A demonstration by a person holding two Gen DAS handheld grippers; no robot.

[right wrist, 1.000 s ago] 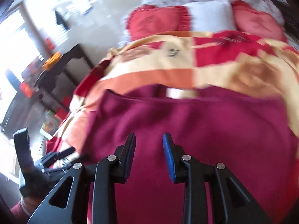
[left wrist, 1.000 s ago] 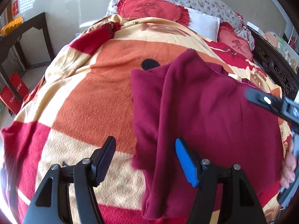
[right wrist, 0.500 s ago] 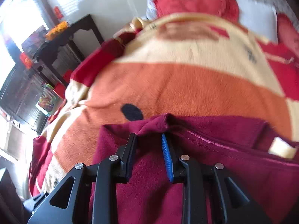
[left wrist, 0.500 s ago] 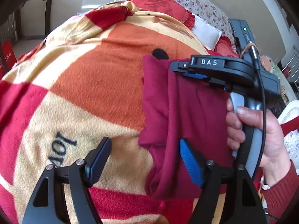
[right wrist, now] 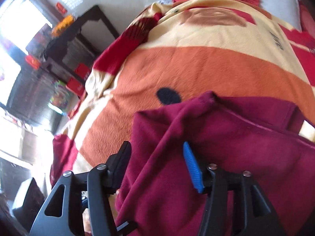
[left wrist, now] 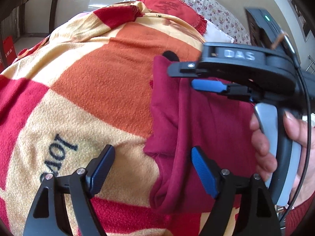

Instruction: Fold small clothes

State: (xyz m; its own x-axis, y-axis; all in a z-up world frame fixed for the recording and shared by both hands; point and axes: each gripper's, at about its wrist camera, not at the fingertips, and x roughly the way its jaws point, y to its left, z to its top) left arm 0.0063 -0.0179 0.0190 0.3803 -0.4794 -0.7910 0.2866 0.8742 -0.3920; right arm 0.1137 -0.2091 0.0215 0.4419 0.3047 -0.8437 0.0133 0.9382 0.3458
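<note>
A maroon fleece garment (left wrist: 206, 122) lies on the bed blanket, its left part folded over into a raised ridge. It also shows in the right wrist view (right wrist: 226, 147). My left gripper (left wrist: 151, 169) is open and empty, straddling the garment's near left edge just above it. My right gripper (right wrist: 157, 163) is open over the garment's left fold, with the ridge of cloth running between its fingers. In the left wrist view the right gripper (left wrist: 193, 76) hovers over the garment's far left corner, held by a hand (left wrist: 279, 143).
The bed has an orange, cream and red blanket (left wrist: 98, 90) with a black spot (right wrist: 168, 96). Red cushions (left wrist: 169, 5) and a floral pillow lie at the head. A dark side table (right wrist: 78, 31) and red boxes stand at the left.
My right gripper carried the garment's edge leftwards across the garment and has opened, letting the cloth go. My left gripper stayed open near the front left edge.
</note>
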